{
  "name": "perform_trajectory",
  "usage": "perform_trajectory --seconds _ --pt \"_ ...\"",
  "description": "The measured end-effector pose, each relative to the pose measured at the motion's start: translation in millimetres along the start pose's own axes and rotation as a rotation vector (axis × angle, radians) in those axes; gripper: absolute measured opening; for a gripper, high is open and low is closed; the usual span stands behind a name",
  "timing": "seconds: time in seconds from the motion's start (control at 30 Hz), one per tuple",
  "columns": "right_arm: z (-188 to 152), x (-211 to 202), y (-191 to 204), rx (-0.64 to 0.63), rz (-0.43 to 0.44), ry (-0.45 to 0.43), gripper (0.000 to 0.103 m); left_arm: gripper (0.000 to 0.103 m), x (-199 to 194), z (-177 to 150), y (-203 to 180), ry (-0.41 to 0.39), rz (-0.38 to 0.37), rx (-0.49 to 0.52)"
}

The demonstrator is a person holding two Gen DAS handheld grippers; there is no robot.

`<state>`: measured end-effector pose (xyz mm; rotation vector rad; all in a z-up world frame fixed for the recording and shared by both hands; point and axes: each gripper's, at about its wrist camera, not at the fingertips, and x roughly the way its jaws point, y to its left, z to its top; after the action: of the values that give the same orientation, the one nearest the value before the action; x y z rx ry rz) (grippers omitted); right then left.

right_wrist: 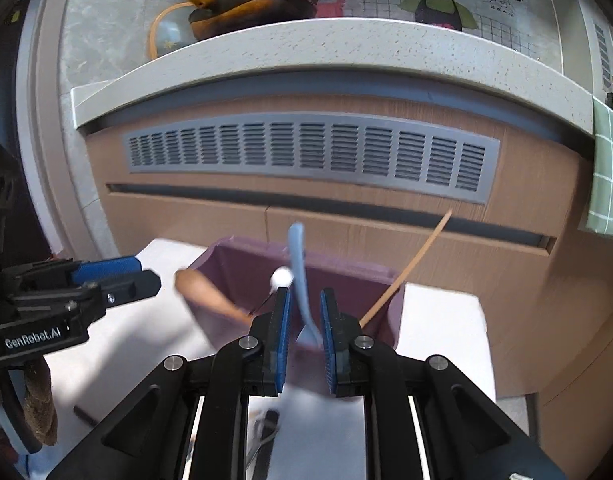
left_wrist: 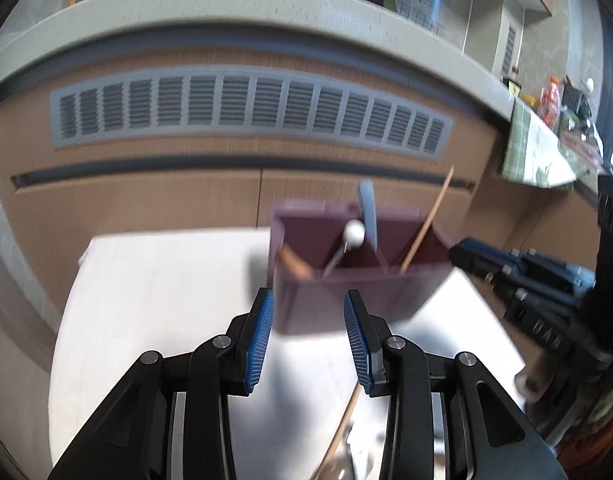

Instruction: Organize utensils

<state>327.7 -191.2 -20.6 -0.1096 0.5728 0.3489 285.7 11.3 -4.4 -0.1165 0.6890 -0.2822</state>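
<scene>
Right gripper [right_wrist: 305, 312] jaws flanking blue utensil [right_wrist: 297, 264] (contact unclear), purple holder [right_wrist: 234, 276]

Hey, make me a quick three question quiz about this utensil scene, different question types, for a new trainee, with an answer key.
1. True or false: the left gripper is open and holds nothing.
2. What colour is the utensil holder? A green, B purple, C white.
3. Fill in: the blue spoon stands between the fingers of the ___ gripper.

Key: 1 true. 2 B. 3 right; whether the fingers pinch it cannot be told.
</scene>
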Motion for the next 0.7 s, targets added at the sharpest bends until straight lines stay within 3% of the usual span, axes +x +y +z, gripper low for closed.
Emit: perform_trajectory --seconds 0.23,0.43,0.7 --pt "-43 -15 12 -0.024 0.045 0.098 0.014 0.038 5 -58 31 0.152 -0.018 -0.068" --pt "-97 -23 25 -0.093 0.062 0.217 0.014 0.038 0 -93 65 0.206 0.020 -0.157" --pt "-127 -16 12 0.048 0.095 0.313 0.014 0.038 -21 -126 67 0.239 -0.044 -0.207"
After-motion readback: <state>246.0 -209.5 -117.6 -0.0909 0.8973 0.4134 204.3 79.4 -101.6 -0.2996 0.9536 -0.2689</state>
